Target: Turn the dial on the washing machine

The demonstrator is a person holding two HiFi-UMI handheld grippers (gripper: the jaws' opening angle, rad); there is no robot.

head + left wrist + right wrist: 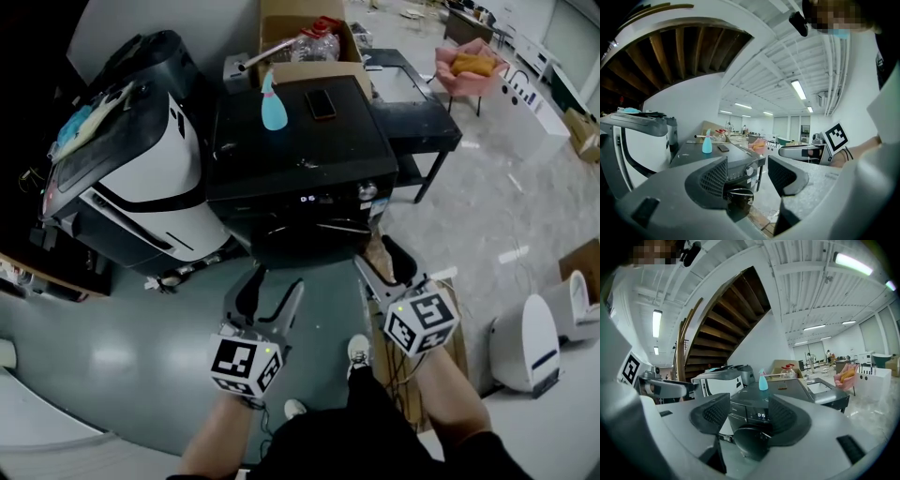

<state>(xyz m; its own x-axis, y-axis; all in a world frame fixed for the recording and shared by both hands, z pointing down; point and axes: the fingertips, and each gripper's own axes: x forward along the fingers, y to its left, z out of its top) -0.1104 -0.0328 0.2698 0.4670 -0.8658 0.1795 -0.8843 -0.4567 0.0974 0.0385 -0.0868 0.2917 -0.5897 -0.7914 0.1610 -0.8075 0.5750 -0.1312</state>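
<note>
Black front-loading washing machine (300,159), standing on a grey floor (131,356); silver dial (367,191) on its front control strip, just right of the lit display (307,199), untouched and well apart from both tools; teal spray bottle (273,103) upright on the lid, a dark phone (321,103) lying flat near it; open cardboard box (309,37) behind the machine; black bench (412,103) at its right side; white-and-black appliance (141,178) at its left; left tongs (277,281) held low before the machine, jaws apart, nothing between the pads, the dial showing in the gap far beyond; right tongs (377,255) likewise raised towards the front panel, jaws spread wide and empty, the display visible between them.
</note>
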